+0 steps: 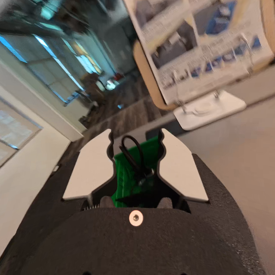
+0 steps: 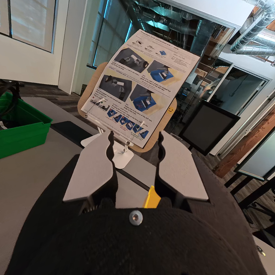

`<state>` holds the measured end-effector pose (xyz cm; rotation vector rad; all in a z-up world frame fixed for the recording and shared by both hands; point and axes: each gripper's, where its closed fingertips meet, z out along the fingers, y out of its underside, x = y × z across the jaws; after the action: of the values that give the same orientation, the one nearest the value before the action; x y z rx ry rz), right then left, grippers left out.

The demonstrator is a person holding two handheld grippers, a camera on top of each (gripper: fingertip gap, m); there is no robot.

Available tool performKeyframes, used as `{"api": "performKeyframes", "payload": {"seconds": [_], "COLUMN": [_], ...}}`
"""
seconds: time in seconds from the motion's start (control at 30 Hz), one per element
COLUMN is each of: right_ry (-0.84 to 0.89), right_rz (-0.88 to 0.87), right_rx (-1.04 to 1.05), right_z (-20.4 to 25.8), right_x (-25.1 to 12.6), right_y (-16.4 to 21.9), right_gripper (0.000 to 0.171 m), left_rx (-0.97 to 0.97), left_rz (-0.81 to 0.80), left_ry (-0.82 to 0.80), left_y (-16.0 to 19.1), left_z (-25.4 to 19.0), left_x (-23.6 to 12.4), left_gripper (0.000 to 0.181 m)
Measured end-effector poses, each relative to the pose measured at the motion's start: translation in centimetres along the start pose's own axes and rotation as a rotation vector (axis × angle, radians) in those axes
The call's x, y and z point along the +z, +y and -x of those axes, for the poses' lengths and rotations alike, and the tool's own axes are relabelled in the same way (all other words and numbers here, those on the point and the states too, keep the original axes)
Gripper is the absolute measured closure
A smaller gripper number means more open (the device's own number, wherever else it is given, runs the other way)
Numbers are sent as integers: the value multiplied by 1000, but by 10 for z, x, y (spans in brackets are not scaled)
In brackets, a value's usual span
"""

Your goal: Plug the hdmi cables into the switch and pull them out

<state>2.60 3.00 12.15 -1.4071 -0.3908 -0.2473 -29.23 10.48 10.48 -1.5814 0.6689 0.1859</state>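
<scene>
Bins: green bin (image 2: 22, 131) at worktop (image 2: 29, 175) left edge, black cables (image 1: 132, 154) coiled inside; switch not discernible. Yellow bin (image 2: 151, 197) corner near right edge. Printed instruction sheet (image 2: 138, 89) on white stand (image 2: 122, 157), far edge, w/ text, not copied. Left gripper (image 1: 135, 142) over green bin, fingers apart, empty. Right gripper (image 2: 134, 142) fingers apart, empty.

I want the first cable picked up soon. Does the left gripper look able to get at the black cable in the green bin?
Probably yes: the left gripper is open, with the black cable in the green bin straight ahead between its fingers and nothing between them.
</scene>
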Motion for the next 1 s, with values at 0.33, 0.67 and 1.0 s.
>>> {"api": "performKeyframes", "payload": {"seconds": [0.33,0.67,1.0], "right_ry": [-31,-34,-33], "right_rz": [48,61,66], "right_rx": [-25,-40,-43], "right_z": [5,3,0], "right_x": [7,7,7], "right_y": [12,16,17], "right_gripper": [113,113,113], "left_rx": [61,151,113], "left_rz": [794,1120,1171], "left_ry": [524,781,890], "left_y": [156,223,228], "left_z": [-30,-76,-71], "left_x": [-34,-41,-58], "left_gripper": [140,149,167]}}
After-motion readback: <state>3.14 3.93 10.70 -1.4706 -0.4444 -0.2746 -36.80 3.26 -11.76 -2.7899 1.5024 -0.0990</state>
